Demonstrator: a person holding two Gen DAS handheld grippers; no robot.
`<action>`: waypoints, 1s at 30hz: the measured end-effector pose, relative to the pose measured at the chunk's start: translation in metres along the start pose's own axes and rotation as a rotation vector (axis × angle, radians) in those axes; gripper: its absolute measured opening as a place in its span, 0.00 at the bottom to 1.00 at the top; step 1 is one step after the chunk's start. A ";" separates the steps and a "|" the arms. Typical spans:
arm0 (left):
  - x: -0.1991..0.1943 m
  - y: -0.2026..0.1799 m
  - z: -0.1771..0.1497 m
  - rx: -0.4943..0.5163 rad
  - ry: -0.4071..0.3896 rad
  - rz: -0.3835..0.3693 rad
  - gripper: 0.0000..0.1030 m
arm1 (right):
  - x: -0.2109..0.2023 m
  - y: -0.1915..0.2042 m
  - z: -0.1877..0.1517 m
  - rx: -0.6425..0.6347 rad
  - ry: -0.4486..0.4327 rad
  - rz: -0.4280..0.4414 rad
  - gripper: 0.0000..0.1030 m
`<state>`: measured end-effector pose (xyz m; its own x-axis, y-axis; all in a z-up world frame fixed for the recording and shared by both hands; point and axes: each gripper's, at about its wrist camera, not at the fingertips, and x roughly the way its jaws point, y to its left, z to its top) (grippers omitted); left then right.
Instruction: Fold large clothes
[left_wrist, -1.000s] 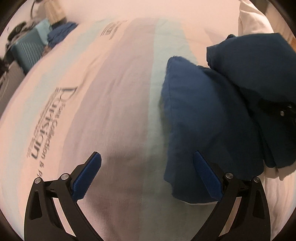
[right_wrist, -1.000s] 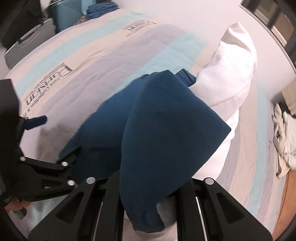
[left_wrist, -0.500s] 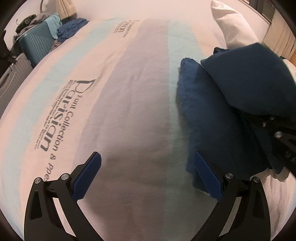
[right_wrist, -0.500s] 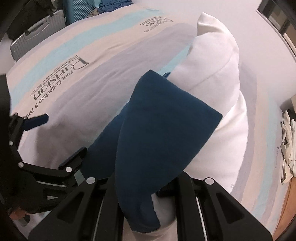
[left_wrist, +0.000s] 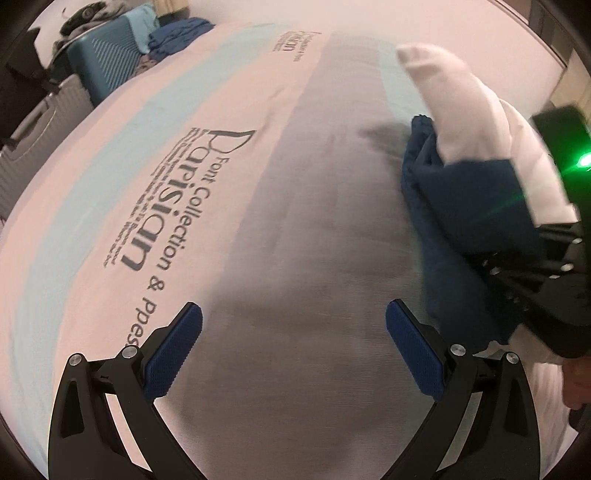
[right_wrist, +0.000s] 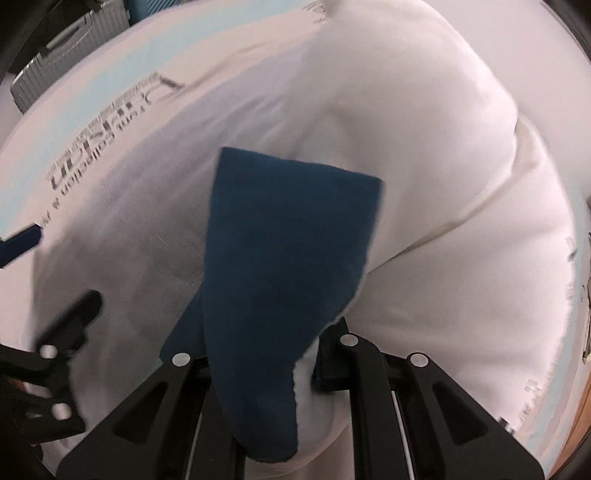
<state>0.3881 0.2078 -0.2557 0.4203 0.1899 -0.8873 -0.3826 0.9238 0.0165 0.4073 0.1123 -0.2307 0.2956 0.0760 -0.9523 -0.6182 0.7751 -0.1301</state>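
A dark blue garment (right_wrist: 288, 240) hangs folded from my right gripper (right_wrist: 269, 358), which is shut on its lower end. The cloth drapes against a white pillow (right_wrist: 424, 147) on the bed. In the left wrist view the same garment (left_wrist: 454, 229) lies bunched at the right, beside the pillow (left_wrist: 461, 110), with the right gripper's black body over it. My left gripper (left_wrist: 293, 314) is open above the bare striped bedsheet (left_wrist: 184, 206), left of the garment, with nothing between its blue pads (left_wrist: 177, 343).
A teal suitcase (left_wrist: 99, 62) and a grey suitcase (left_wrist: 40, 122) stand past the bed's far left edge. A pile of blue clothes (left_wrist: 177, 35) lies on the bed's far corner. A hand (left_wrist: 576, 376) shows at the right edge.
The right gripper has sunk with the blue garment toward the pillow, which now fills its view. The left gripper has slid left, so the garment is now outside its fingers.
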 end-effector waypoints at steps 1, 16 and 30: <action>0.000 0.001 -0.001 -0.003 -0.002 0.001 0.95 | 0.004 0.001 0.002 0.001 0.004 0.006 0.10; 0.001 0.008 0.000 -0.029 0.023 0.011 0.94 | -0.014 -0.038 0.016 0.111 0.118 0.178 0.18; 0.009 -0.011 0.016 0.001 0.045 0.002 0.94 | -0.048 -0.115 -0.008 0.349 0.151 0.470 0.44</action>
<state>0.4092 0.2046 -0.2563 0.3820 0.1770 -0.9071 -0.3828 0.9237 0.0190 0.4583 0.0140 -0.1718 -0.0738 0.3900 -0.9178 -0.3749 0.8420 0.3879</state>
